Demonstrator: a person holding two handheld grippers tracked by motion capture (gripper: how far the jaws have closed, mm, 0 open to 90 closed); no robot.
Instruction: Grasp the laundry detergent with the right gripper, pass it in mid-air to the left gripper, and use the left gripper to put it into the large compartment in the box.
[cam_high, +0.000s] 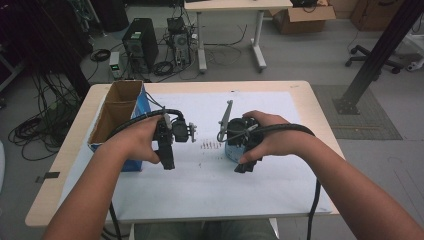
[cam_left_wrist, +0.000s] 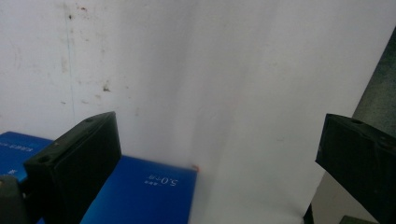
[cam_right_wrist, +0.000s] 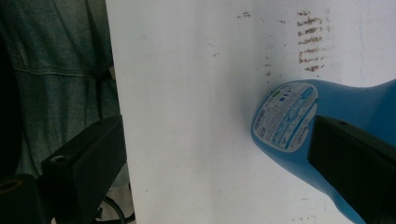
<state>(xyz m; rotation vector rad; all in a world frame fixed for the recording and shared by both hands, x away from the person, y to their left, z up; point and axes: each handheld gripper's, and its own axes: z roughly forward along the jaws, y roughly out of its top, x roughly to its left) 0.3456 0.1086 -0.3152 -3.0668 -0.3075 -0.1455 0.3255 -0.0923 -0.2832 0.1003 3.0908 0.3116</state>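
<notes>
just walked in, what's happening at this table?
A person holds a gripper in each hand over a white sheet on the table. The right gripper is open next to a blue bottle lying on the sheet, one jaw overlapping it, nothing clamped yet. The left gripper is also open and empty, over the sheet by a blue box. An open cardboard box sits at the table's left.

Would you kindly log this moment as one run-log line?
left gripper: open, over white sheet by blue box | right gripper: open, beside blue bottle, lying flat
</notes>
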